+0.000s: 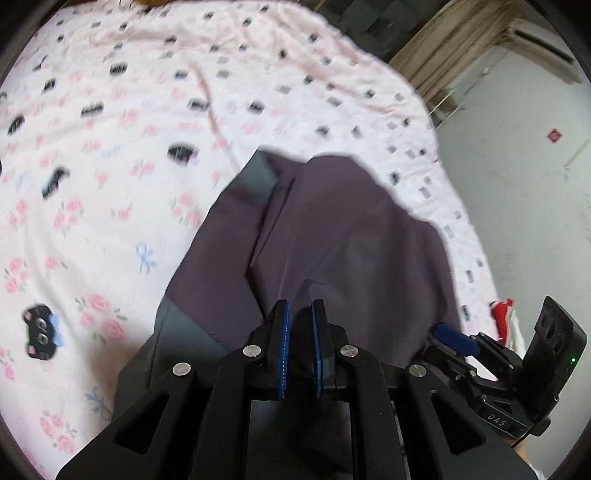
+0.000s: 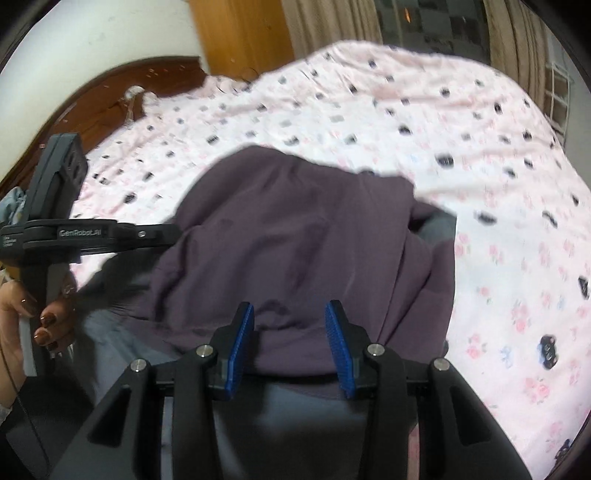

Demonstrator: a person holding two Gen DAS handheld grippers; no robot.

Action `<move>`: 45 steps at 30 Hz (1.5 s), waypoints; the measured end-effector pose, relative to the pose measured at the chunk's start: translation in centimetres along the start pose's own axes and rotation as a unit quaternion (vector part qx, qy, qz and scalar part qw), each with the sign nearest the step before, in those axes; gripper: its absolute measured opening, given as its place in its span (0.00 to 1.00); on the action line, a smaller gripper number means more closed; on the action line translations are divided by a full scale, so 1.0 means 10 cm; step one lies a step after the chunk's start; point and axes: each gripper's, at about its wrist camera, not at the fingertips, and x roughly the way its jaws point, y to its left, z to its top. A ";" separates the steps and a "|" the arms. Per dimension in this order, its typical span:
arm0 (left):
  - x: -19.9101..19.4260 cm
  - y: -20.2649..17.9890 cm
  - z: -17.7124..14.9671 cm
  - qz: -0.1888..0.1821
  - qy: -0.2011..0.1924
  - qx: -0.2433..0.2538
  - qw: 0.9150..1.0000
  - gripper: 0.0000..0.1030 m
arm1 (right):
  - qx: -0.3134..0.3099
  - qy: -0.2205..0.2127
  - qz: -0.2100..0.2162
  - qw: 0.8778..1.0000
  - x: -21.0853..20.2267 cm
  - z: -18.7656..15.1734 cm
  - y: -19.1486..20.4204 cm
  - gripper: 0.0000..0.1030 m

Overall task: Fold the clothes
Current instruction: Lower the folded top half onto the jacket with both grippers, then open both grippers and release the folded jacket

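A dark purple garment (image 1: 351, 229) with a grey inner panel (image 1: 255, 181) lies rumpled on the bed. In the left wrist view my left gripper (image 1: 301, 332) is shut on a fold of it at the near edge, with cloth pinched between the blue pads. My right gripper (image 2: 291, 339) stands open, and the garment's (image 2: 295, 229) near hem lies loose between its widely spread fingers. One blue finger (image 1: 454, 338) of the right gripper shows at the garment's right side. A hand (image 2: 14, 306) holds the left gripper's handle at the left; its tips are hidden in cloth.
A pink floral sheet (image 1: 110, 147) with black cat motifs covers the bed (image 2: 480, 166). A wooden headboard (image 2: 110, 92) and curtains (image 2: 332, 22) stand behind it. A red and white item (image 1: 504, 314) lies at the bed's right edge, near a grey wall (image 1: 517, 166).
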 end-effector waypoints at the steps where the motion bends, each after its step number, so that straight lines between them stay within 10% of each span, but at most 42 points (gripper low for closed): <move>1: 0.06 0.01 -0.02 0.004 0.006 -0.002 1.000 0.09 | 0.004 0.004 0.000 1.000 0.04 -0.02 -0.02 0.40; 10: -0.19 -0.03 0.00 -0.011 -0.032 0.009 0.999 0.09 | 0.022 -0.016 0.004 1.000 -0.17 -0.13 -0.11 0.41; 19: -0.74 0.20 -0.06 -0.027 -0.097 -0.015 0.995 0.30 | 0.047 -0.057 0.015 0.997 -0.72 -0.29 -0.20 0.45; 25: -0.85 0.26 -0.39 -0.037 -0.087 -0.042 0.995 0.36 | 0.057 -0.044 0.022 0.997 -0.79 -0.48 -0.22 0.45; 29: -1.01 0.21 -0.61 -0.028 -0.092 -0.029 0.995 0.61 | 0.056 -0.031 0.026 0.998 -0.81 -0.61 -0.19 0.45; 45: -1.41 0.41 -1.14 -0.054 -0.067 -0.008 0.996 0.69 | 0.104 -0.037 0.045 0.993 -1.03 -1.32 -0.15 0.71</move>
